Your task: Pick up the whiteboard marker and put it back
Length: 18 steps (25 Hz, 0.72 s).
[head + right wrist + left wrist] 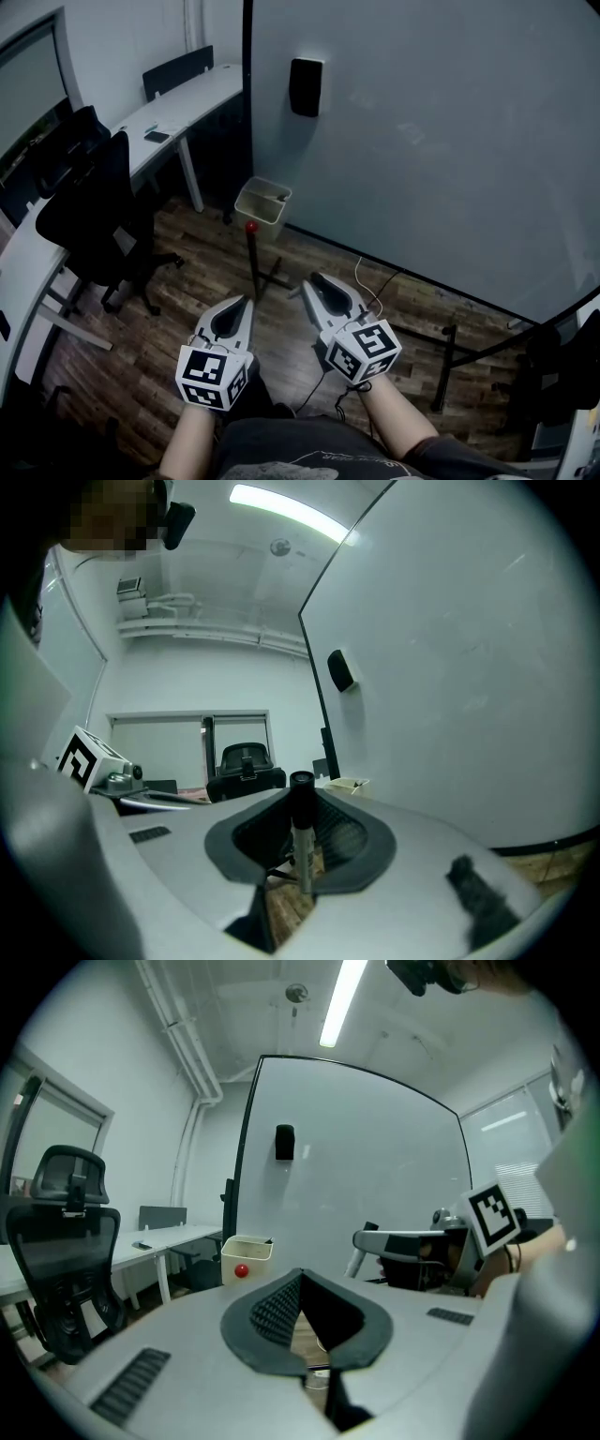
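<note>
Right gripper view: item 1, whiteboard marker. Black cap up, pale barrel, upright, clamped betw. pads of right hand-held gripper; carried level, prob. to keep it steady for the return. Item 2, left hand-held gripper: jaws together, nothing betw. them, idle alongside. Item 3, whiteboard ahead w/ black eraser stuck on it. Item 4, beige box at its edge, likely the put-back spot.

A dark wood-plank floor runs beneath a long white desk with black office chairs along the pale left wall, a large grey whiteboard stands at right, and a strip light glows overhead.
</note>
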{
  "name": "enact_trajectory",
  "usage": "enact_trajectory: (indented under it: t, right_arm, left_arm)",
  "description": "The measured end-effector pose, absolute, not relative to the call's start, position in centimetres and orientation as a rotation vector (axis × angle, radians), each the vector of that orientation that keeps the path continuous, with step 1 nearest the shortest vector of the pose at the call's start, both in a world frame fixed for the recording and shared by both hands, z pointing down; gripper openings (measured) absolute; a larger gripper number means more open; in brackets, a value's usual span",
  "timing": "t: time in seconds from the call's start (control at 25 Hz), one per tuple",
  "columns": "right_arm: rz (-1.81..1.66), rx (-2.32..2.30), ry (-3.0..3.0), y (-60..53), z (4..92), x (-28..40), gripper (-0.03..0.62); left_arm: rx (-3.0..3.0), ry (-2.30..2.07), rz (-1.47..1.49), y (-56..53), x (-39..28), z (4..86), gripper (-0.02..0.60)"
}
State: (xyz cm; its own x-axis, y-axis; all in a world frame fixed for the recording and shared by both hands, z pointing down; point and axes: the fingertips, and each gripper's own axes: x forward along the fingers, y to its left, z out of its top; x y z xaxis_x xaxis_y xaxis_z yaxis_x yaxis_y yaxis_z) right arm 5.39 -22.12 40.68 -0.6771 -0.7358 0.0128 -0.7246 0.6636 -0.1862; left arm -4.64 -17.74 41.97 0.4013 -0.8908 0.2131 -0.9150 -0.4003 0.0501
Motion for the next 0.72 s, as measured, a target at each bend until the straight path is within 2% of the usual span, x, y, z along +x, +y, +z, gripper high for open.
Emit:
enact_trajectory:
  t: [0.72]
  right_arm:
    - [-0.206, -1.234, 2.744, -28.3, 38.2, 3.5, 0.081]
  left_arm:
    - [2.473, -1.630, 0.215, -23.9, -7.9, 41.9, 0.014]
